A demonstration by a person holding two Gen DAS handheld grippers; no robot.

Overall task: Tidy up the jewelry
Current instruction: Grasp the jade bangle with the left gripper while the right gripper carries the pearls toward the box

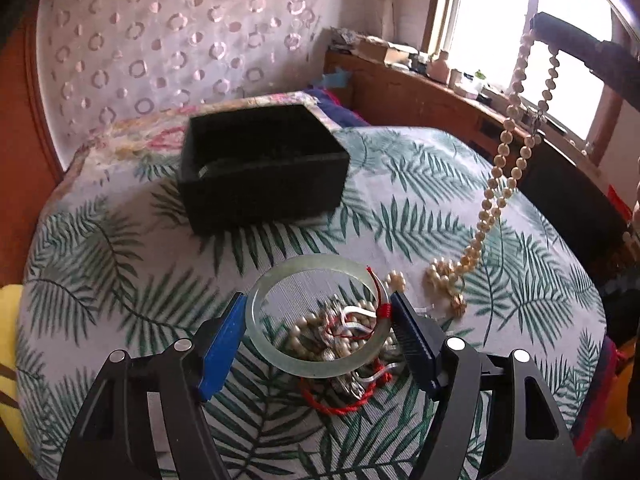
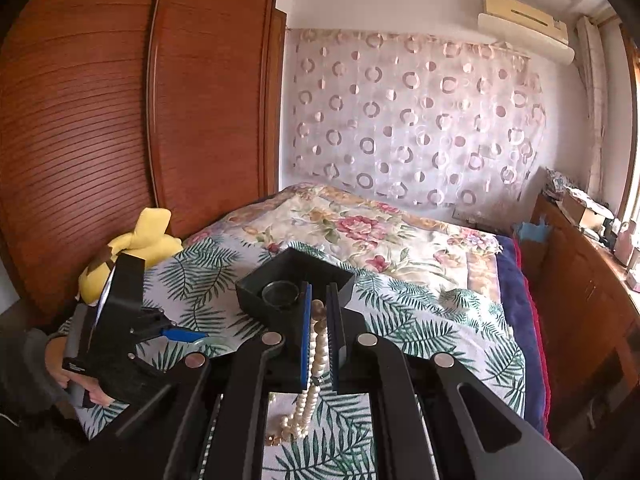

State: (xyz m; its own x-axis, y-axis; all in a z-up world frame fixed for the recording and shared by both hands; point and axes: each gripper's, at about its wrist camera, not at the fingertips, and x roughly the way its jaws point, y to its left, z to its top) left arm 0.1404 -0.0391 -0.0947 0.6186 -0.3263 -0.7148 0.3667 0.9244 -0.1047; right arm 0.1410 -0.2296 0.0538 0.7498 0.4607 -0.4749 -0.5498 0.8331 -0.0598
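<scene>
Nearest the left wrist camera: left gripper (image 1: 318, 328), blue pads standing wide apart, straddling the pale green jade bangle (image 1: 280, 354) without clearly pressing it. One pad is sitting just beside the bangle's left rim, the other at its right rim by a red thread knot; contact is hard to judge from here. The bangle is lying flat on the leaf-print bedspread (image 1: 120, 280), over a tangle of small beads, silver links and a red cord (image 1: 340, 406).

Far of the bangle, toward the left, a black open box (image 1: 256, 188) is sitting on the bedspread. In the right wrist view a dark round item (image 2: 280, 292) is resting inside the box (image 2: 292, 320).

Right gripper (image 2: 319, 320): pads drawn nearly together and pinching the pearl necklace (image 2: 316, 360). The strand is hanging down in a double line from the pads. In the left view the same necklace (image 1: 496, 176) is dangling from the gripper high at the right, its lower end heaped on the bedspread to the right of the bangle, apart from it.

A yellow plush toy (image 2: 136, 240) is lying at the bed's left edge, beside the wooden wardrobe (image 2: 120, 120).
</scene>
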